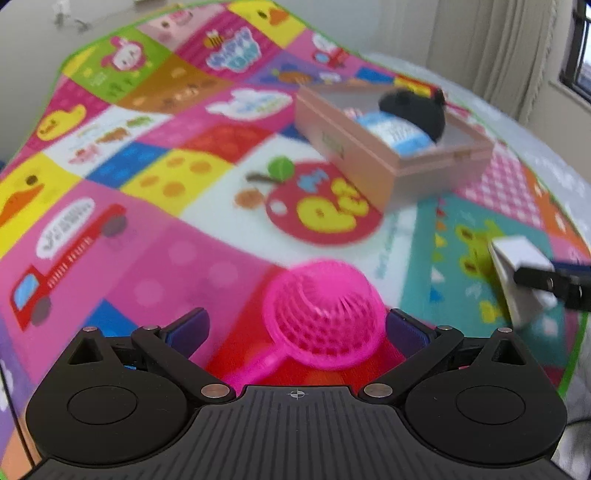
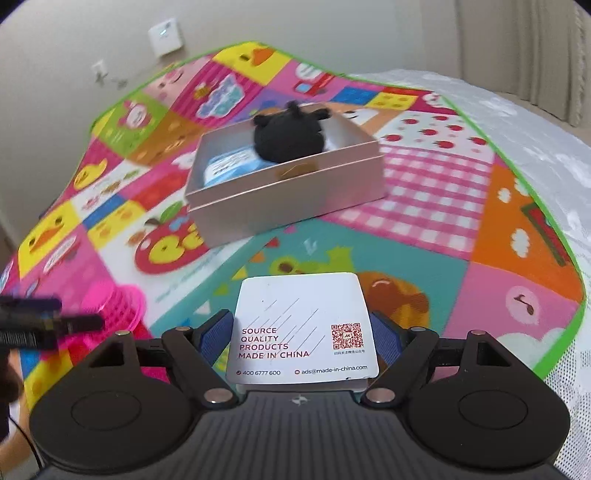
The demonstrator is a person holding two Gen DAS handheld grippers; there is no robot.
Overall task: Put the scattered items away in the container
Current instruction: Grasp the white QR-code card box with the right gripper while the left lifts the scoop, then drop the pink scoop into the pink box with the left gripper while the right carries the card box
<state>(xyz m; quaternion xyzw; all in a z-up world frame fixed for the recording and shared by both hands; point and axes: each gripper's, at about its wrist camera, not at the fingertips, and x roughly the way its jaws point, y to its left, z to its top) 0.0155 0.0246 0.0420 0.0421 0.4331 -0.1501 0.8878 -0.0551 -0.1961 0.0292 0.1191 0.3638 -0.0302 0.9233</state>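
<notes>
A bright patchwork mat (image 2: 424, 192) with a green edge covers a bed with a white patterned cover (image 2: 535, 122). Behind it stands a plain beige wall (image 2: 55, 44) with a white switch plate (image 2: 165, 36). Pale curtains (image 1: 491, 44) hang beside a dark-framed window (image 1: 578, 51).

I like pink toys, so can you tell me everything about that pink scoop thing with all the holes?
The pink strainer looks like bright plastic: a round bowl of tiny holes with a straight handle pointing down-left. It lies on the colourful play mat, outside the box. It sits between the open fingers of the left hand-held gripper; the blur hides whether the right finger touches its rim.
</notes>
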